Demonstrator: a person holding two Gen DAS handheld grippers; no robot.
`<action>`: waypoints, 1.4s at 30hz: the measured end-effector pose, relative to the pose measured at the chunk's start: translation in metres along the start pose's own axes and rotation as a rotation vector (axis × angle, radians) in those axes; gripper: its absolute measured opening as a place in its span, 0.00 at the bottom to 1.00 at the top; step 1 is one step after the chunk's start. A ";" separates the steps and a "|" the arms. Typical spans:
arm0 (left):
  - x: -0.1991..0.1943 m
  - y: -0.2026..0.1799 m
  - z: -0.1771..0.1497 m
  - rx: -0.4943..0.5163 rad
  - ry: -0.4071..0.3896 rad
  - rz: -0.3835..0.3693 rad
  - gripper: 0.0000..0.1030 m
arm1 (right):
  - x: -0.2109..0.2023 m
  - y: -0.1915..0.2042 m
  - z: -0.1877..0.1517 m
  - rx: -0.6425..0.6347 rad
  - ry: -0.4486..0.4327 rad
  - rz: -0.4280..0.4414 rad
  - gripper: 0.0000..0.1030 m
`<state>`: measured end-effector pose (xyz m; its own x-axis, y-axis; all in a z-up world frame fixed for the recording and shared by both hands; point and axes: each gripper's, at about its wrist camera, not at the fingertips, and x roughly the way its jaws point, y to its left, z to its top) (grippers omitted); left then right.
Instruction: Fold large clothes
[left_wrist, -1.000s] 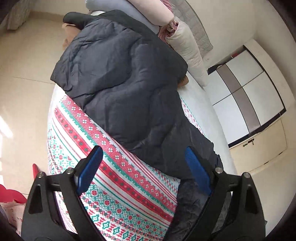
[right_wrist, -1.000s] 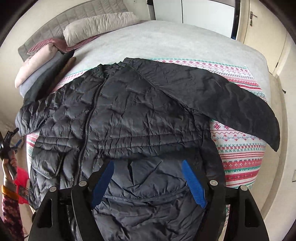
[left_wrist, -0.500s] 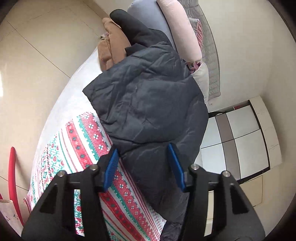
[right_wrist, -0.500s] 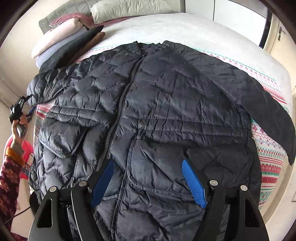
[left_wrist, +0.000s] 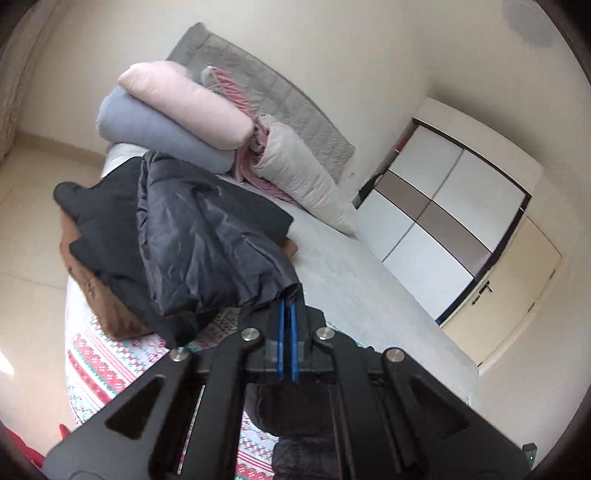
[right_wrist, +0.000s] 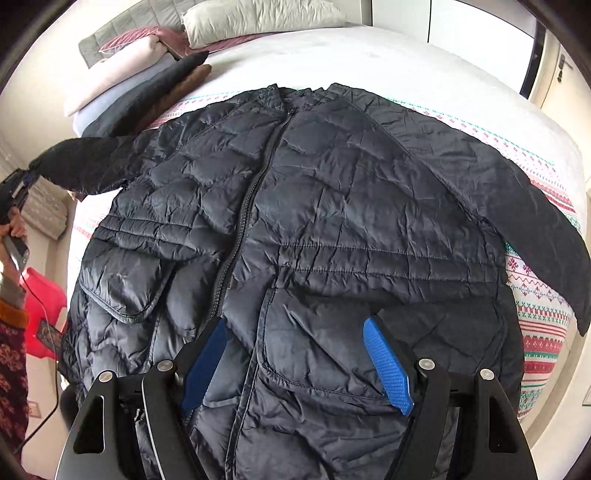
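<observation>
**Sleeve pinched up, jacket flat on bed**

Black puffer jacket (right_wrist: 332, 229) lies front-up, zipped, on the patterned blanket (right_wrist: 543, 306) of the bed. Left gripper (left_wrist: 287, 314) w/ blue pads pressed together on the jacket's sleeve cuff (left_wrist: 207, 251), held up off the jacket near the folded bedding stack (left_wrist: 173, 122). Right gripper (right_wrist: 295, 362) is spread wide above the jacket's hem, holding nothing.

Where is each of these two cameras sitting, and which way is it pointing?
Left wrist: on the left gripper, looking along the bed toward the pillows; its blue fingers, shut on the jacket's sleeve, show.
Right wrist: on the right gripper, looking down on the jacket; its open fingers and the person's left hand show.
Both show jacket, bed, pillows.
</observation>
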<state>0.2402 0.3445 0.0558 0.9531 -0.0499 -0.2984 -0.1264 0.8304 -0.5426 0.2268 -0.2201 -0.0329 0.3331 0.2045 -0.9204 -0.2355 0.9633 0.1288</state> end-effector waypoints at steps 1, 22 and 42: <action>0.004 -0.023 0.002 0.051 0.014 -0.037 0.03 | -0.001 0.000 0.002 0.002 -0.003 -0.001 0.75; 0.085 -0.139 -0.077 0.460 0.447 -0.199 0.61 | -0.002 -0.009 0.051 0.046 0.145 0.134 0.75; 0.165 -0.082 -0.093 0.395 0.467 0.017 0.37 | 0.153 -0.048 0.190 0.393 -0.166 0.307 0.09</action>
<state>0.3820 0.2167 -0.0217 0.7193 -0.1988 -0.6656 0.0560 0.9717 -0.2296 0.4623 -0.2024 -0.1102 0.4499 0.4814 -0.7522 0.0048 0.8409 0.5411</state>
